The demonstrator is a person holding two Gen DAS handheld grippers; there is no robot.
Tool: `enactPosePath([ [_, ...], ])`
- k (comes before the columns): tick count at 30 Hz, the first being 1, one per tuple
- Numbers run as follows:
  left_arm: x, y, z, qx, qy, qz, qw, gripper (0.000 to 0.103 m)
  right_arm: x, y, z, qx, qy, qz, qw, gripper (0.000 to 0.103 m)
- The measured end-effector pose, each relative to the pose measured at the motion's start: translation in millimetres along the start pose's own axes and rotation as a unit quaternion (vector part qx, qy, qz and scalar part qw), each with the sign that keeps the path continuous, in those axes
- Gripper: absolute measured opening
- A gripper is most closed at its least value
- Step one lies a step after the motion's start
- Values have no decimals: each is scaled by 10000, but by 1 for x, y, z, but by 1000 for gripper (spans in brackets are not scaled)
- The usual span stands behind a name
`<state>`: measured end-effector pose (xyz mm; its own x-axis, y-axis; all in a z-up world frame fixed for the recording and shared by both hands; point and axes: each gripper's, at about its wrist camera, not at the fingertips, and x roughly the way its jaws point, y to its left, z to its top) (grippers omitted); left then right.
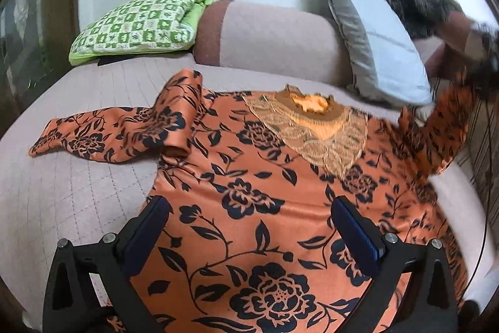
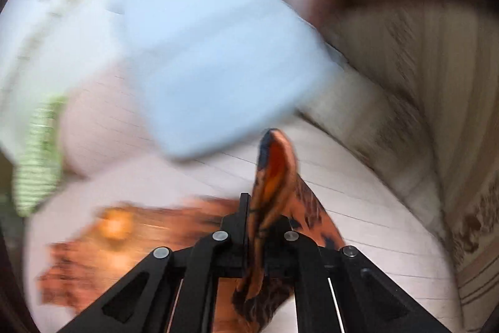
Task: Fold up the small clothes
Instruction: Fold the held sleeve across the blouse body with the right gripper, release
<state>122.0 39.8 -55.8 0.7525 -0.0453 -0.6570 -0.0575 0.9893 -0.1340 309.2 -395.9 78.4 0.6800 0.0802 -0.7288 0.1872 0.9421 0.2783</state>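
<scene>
The right gripper (image 2: 260, 208) pinches a sleeve (image 2: 274, 177) of the orange flowered top (image 1: 255, 208) near the bed's (image 1: 78, 192) right edge. The left gripper (image 1: 249, 217) is wide open over the top, spread across the bed's middle below the pillows (image 1: 383, 42).

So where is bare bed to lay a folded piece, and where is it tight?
Bare quilted grey bedcover lies below the orange floral blouse's spread sleeve, beside the open left tongs. Tight: the head end, with green checked pillow, beige bolster, pale blue pillow. Right tongs pinch the other sleeve.
</scene>
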Motion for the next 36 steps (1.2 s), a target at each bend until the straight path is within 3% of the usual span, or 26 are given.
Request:
enactPosePath([
  [4, -7, 15, 4, -314, -37, -116, 9994, 103, -26, 114, 7, -315, 248, 938, 9948, 6],
  [9, -12, 33, 8, -605, -113, -124, 9980, 103, 20, 216, -46, -485, 1025, 1585, 9808, 8],
  [12, -8, 40, 10, -787, -56, -116, 9968, 103, 74, 255, -96, -240, 1750, 2179, 9599, 10],
  [13, -7, 42, 10, -829, -35, -113, 9965, 103, 96, 270, -124, -318, 2208, 2469, 9430, 14],
  [14, -6, 44, 10, -854, -16, -99, 9963, 103, 114, 278, -142, -471, 2506, 2555, 9326, 21],
  [15, -5, 45, 10, -866, -7, -83, 9962, 103, 125, 285, -157, -611, 2692, 2525, 9274, 40],
  [16, -4, 46, 10, -880, 4, -61, 9961, 103, 130, 287, -169, -646, 2735, 2552, 9252, 75],
  [17, -3, 47, 10, -892, 10, -49, 9960, 103, 131, 283, -177, -578, 2736, 2728, 9205, 82],
  [19, 0, 49, 10, -949, 36, -41, 9955, 103, 128, 268, -180, -432, 2654, 2846, 9202, 83],
  [22, 4, 51, 9, -1024, 113, 3, 9947, 103, 117, 233, -162, -171, 2240, 2676, 9370, 83],
  [25, 13, 55, 5, -1169, 300, 129, 9926, 103, 109, 179, -162, 198, 1977, 2272, 9534, 83],
  [30, 22, 62, -1, -1392, 498, 242, 9887, 103, 118, 57, -151, 1033, 1809, 1445, 9673, 83],
  [33, 29, 57, -3, -1291, 557, 339, 9895, 103, 109, 12, -136, 1083, 1292, 877, 9818, 83],
  [36, 36, 46, -4, -1086, 610, 389, 9915, 103, 108, -12, -116, 498, 1024, 191, 9933, 83],
])
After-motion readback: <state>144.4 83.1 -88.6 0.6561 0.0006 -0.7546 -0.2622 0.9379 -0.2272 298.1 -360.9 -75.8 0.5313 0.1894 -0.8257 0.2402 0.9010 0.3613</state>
